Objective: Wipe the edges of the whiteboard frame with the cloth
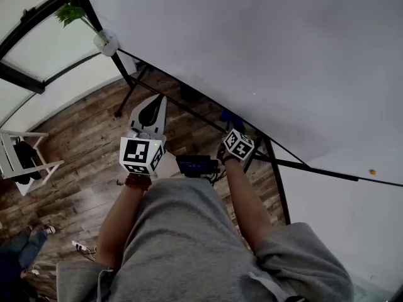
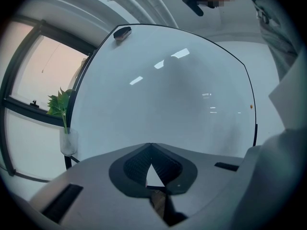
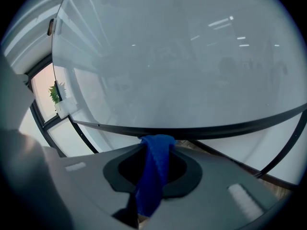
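Right now your right gripper (image 3: 156,142) has its jaws pinched on the blue cloth (image 3: 153,174). The cloth's top fold sits at the jaw tips, pressed up against the black bottom rail of the whiteboard frame (image 3: 225,127) straight ahead of them. Your left gripper (image 2: 151,146) has its tips brought together with nothing between them, and it points at the board face with the frame well ahead of it.

I'd judge you are working on the bottom edge. No frame shows which stretches are already clean, so treat the side rails and the top rail as yet to do.

Watch these along the way:
- the eraser (image 2: 123,32) perched on the top rail, far up and ahead of the left gripper;
- the plant holder (image 2: 68,142) clipped to the rail off to its left;
- the stand's crossbars (image 3: 283,152), just below and to the right of the right gripper's tips, which could catch the hanging cloth.
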